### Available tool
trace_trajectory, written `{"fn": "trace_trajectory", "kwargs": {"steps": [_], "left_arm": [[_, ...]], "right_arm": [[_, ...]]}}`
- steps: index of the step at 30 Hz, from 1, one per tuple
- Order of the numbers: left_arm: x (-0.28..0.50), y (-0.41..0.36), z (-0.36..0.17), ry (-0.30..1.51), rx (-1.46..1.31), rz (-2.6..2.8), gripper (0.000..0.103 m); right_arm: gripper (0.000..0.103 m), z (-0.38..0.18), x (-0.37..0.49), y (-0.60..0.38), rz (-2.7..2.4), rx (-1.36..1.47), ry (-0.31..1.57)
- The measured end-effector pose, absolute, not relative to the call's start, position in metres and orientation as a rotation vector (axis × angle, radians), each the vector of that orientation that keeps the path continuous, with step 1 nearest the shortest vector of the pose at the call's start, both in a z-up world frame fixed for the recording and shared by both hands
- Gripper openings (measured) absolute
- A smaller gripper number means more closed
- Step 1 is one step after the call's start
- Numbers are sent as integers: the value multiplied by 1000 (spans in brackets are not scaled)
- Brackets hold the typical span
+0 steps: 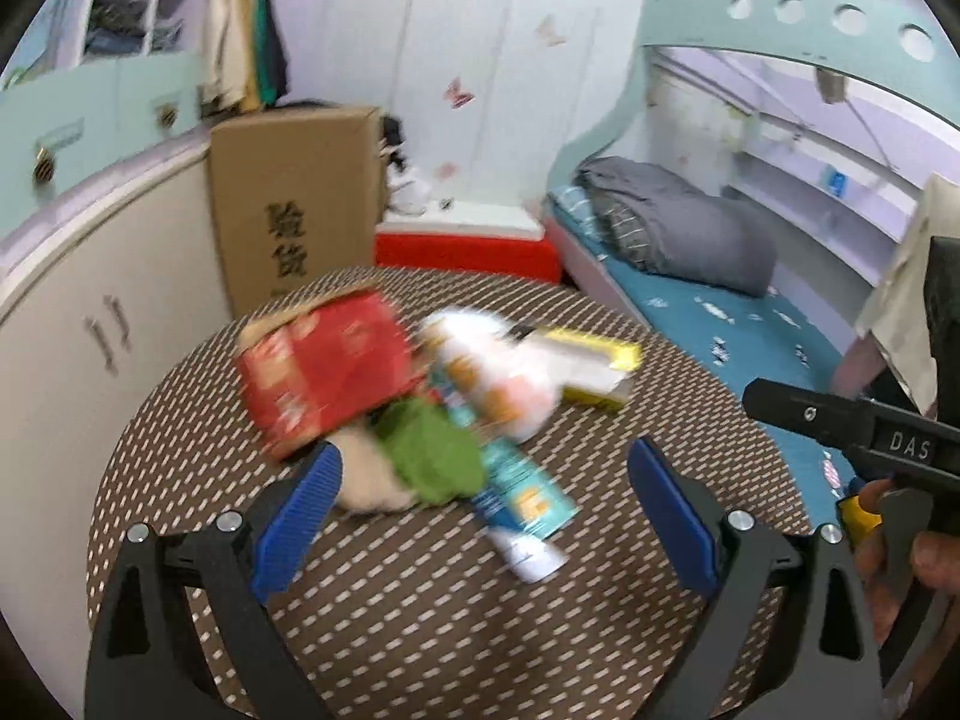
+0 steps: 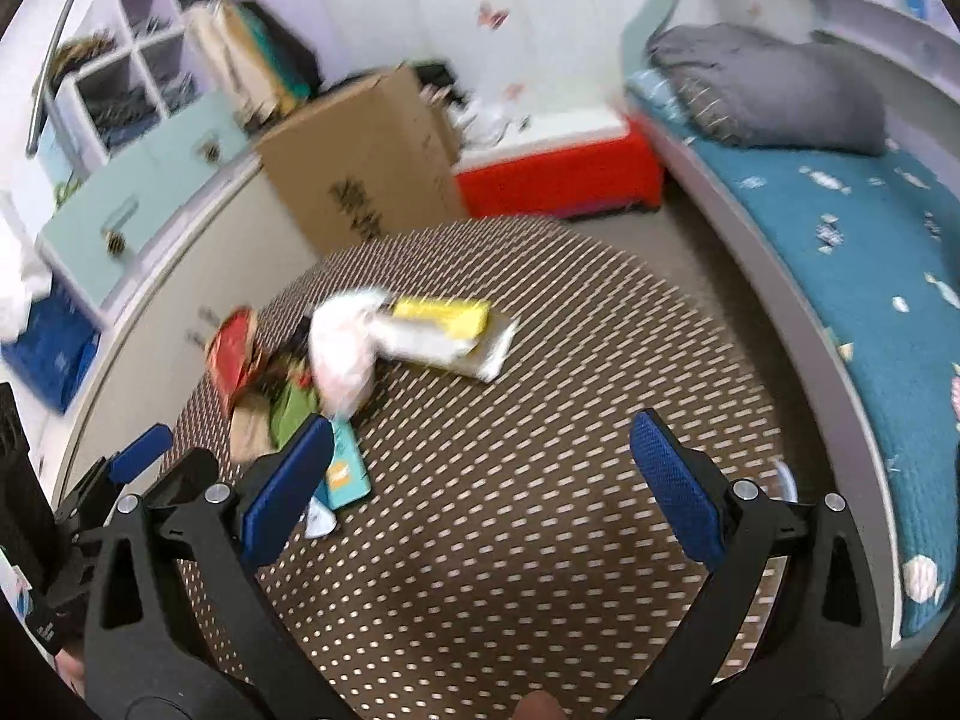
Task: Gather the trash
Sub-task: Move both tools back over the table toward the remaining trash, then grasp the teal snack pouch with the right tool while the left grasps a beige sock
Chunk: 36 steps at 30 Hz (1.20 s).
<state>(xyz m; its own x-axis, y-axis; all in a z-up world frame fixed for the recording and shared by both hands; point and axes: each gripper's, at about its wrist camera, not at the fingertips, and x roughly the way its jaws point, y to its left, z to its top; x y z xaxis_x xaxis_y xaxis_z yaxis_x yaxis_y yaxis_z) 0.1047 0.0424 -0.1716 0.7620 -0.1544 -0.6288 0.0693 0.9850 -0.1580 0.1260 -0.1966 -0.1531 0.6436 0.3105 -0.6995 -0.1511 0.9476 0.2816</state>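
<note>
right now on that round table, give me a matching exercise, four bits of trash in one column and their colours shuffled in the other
Things:
1. flattened carton
2. crumpled wrapper
3. tube
4. flat box

Colours:
A. teal and white
B. yellow and white
C. red
D. green

Pairs: 1-C, 2-D, 3-A, 4-B

All four lie on the dotted round table, ahead of the open left gripper.

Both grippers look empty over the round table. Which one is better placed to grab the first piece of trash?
Left, probably. The open left gripper already frames the green wrapper and the teal tube. The right gripper, also open, faces mostly bare table, with the pile off to its left.
</note>
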Motion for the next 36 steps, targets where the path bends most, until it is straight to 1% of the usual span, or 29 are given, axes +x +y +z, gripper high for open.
{"fn": "trace_trajectory", "kwargs": {"steps": [5,8,10,12,13,14,17,20,21,22,24,25,26,28,29,31,32,36], "left_arm": [[98,71,-201,763,-149,-64,94],[95,85,-215,792,-167,-34,94],[96,94,-220,802,-173,-16,94],[97,101,-223,807,-184,-3,94],[99,103,-223,807,-188,1,94],[102,105,-223,806,-193,7,94],[114,105,-224,808,-195,9,94],[130,106,-226,810,-207,11,94],[135,106,-226,814,-213,12,94],[143,108,-228,817,-219,20,94],[152,109,-231,823,-233,24,94],[159,110,-234,836,-249,20,92],[163,111,-235,841,-261,12,76],[169,111,-241,872,-291,-22,54],[169,111,-240,862,-291,-32,41],[167,111,-242,881,-323,-90,23],[164,110,-241,880,-319,-92,21],[138,109,-239,895,-280,-109,21]], "right_arm": [[97,-186,143,-154,347,122,921],[95,-198,151,-133,392,84,943],[82,-205,157,-120,423,66,961],[74,-210,164,-108,446,47,974],[66,-212,167,-102,453,33,979],[63,-215,171,-95,460,14,988],[46,-219,177,-83,487,3,1003],[39,-220,179,-71,511,-22,999],[34,-221,180,-66,514,-36,1000],[33,-222,182,-63,515,-42,1001],[27,-223,183,-62,516,-47,993],[26,-223,184,-61,522,-48,990],[25,-223,184,-59,525,-50,987],[25,-223,181,-57,531,-63,980],[25,-224,180,-57,534,-60,980],[24,-224,174,-62,542,-40,989],[24,-224,170,-65,541,-40,994],[25,-222,144,-79,542,-62,1014]]}}
